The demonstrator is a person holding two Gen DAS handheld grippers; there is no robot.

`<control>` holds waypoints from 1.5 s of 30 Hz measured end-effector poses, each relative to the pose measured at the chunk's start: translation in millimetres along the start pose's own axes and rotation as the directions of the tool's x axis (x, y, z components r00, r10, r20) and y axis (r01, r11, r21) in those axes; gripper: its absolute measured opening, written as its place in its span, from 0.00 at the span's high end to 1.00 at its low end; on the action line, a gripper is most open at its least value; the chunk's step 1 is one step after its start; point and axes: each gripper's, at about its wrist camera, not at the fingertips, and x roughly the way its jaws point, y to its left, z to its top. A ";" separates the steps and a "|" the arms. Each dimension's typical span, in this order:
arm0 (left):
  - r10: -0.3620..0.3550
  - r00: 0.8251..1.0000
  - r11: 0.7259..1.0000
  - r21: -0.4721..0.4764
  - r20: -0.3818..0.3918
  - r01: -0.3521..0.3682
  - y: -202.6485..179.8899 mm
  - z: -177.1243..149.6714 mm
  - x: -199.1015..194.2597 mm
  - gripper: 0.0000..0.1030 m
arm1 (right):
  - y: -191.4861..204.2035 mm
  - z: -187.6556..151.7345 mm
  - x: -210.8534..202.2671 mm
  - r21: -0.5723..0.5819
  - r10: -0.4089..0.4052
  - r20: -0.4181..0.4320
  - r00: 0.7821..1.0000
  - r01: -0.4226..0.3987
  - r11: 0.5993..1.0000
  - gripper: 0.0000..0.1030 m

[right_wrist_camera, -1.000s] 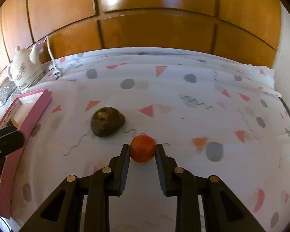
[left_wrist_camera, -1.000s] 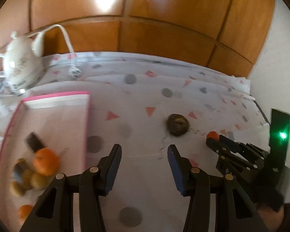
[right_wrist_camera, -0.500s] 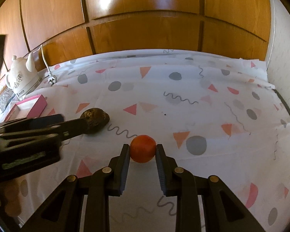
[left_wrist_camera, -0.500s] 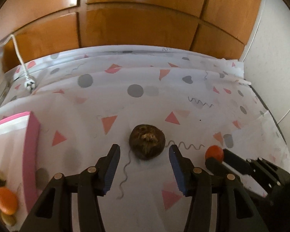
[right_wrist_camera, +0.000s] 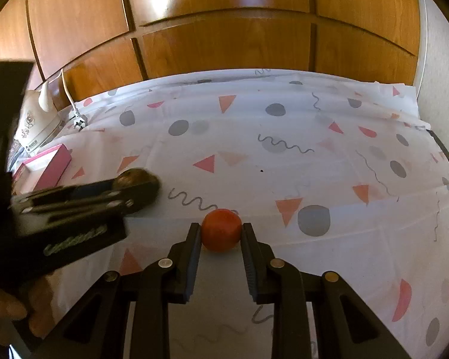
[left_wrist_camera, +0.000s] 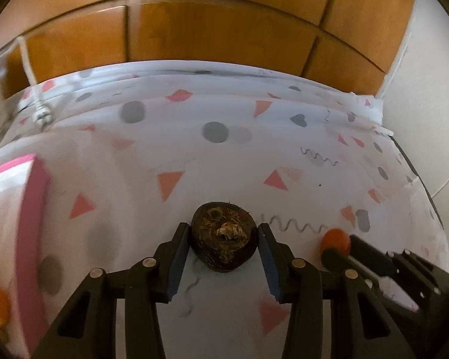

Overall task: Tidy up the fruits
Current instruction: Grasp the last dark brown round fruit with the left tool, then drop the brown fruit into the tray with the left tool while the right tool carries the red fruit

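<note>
The left wrist camera is looking forward and down along its own fingers [left_wrist_camera: 179, 257] from close above the tablecloth [left_wrist_camera: 224, 161], facing the wooden panels [left_wrist_camera: 224, 27], with the pink box [left_wrist_camera: 33, 209] at its left edge. The right wrist camera is looking the same way from just to its right, equally near the tablecloth [right_wrist_camera: 284, 164]. Both views are sharing the brown fruit [left_wrist_camera: 224, 240] [right_wrist_camera: 131, 176], the orange fruit [left_wrist_camera: 335, 238] [right_wrist_camera: 221, 230] and the cloth's far edge, and each is catching the other gripper.
</note>
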 end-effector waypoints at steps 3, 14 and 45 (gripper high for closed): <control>0.029 1.000 0.999 -0.016 0.007 -0.029 6.5 -12.6 -15.5 0.55 | 6.2 -0.9 -2.5 -0.018 0.008 0.004 1.000 -0.008 1.000 0.74; 0.084 0.996 0.995 -0.050 0.026 -0.082 18.3 -61.7 -53.9 0.55 | 33.8 -13.8 -10.7 -0.081 0.030 -0.012 0.999 -0.031 0.996 0.74; 0.288 0.945 0.931 -0.280 0.158 -0.237 132.8 -93.0 -161.1 0.55 | 154.8 12.3 -27.9 -0.245 0.295 -0.057 0.954 -0.300 0.922 0.74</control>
